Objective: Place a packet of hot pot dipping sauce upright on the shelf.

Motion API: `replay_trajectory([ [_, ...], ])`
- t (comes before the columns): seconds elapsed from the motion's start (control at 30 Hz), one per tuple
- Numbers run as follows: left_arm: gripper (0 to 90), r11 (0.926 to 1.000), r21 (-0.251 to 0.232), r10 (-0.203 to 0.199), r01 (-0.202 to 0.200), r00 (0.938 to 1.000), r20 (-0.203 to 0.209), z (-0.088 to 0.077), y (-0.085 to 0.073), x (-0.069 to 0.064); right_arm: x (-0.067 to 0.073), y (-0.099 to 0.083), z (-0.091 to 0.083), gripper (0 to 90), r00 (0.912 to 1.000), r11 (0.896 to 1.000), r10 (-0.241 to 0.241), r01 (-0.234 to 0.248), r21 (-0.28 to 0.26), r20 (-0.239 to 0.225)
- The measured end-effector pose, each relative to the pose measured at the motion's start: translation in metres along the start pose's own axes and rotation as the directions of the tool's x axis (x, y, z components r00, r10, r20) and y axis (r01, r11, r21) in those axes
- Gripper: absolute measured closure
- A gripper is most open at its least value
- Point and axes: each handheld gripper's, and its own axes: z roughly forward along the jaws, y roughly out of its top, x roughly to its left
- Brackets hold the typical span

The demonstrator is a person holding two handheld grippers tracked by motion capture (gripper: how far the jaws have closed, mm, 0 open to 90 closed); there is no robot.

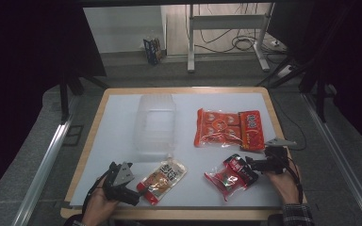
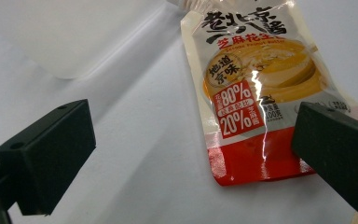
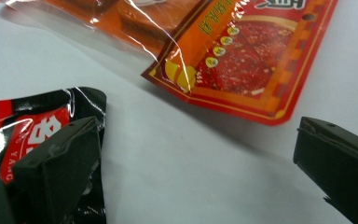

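While a person's hands enter from the near edge of a white-topped table [image 1: 122,122], the left gripper [image 1: 139,192] sits at the front left corner with its jaws spread wide and nothing between them. Just ahead of it lies a cream and red sauce pouch [image 1: 162,180]; in the left gripper view the pouch's red bottom edge [image 2: 261,163] reaches the inner side of the right-hand jaw, whether touching cannot be told, and the other jaw stands well apart over bare table. Behind the pouch, toward the middle of the table, rests a clear plastic container [image 1: 155,125]. Farther right, a black and red snack packet [image 1: 231,175] lies near the front edge, and beyond it a large orange packet [image 1: 228,128] lies flat. At the front right, the right gripper [image 1: 250,165] is also wide open, holding nothing; in the right gripper view one jaw overlaps the black and red packet's corner [image 3: 37,126], while the orange packet [image 3: 242,60] lies ahead, between and beyond the jaws.
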Motion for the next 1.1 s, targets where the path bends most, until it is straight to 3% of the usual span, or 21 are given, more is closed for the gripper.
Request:
replay_trajectory([
  [0.37, 0.0, 0.9998, 0.015, 0.011, -0.010, 0.9999, -0.006, 0.000, 0.000, 0.000, -0.002, 0.010, 0.009, 3.0, 0.9999, 1.000, -0.009, 0.009, 0.023, 0.014],
  [0.53, 0.0, 0.9998, 0.016, 0.009, -0.009, 0.9999, -0.008, 0.000, -0.001, 0.000, -0.006, 0.012, 0.009, 6.1, 0.9992, 0.999, 0.020, -0.022, 0.031, 0.033],
  [0.73, 0.0, 0.9999, 0.015, 0.005, -0.005, 1.0000, -0.008, 0.001, -0.001, 0.000, -0.009, 0.017, 0.014, 7.3, 0.9991, 0.999, 0.042, -0.042, 0.029, -0.002],
  [0.93, 0.0, 0.9999, 0.016, 0.004, -0.004, 1.0000, -0.009, 0.001, -0.001, 0.000, -0.007, 0.026, 0.016, 17.3, 0.9991, 0.999, 0.038, -0.037, 0.039, -0.017],
  [1.1, 0.0, 0.9998, 0.017, 0.005, -0.005, 0.9999, -0.011, 0.001, -0.001, -0.001, -0.007, 0.035, 0.018, 28.1, 0.9998, 0.998, 0.021, -0.020, 0.052, -0.002],
])
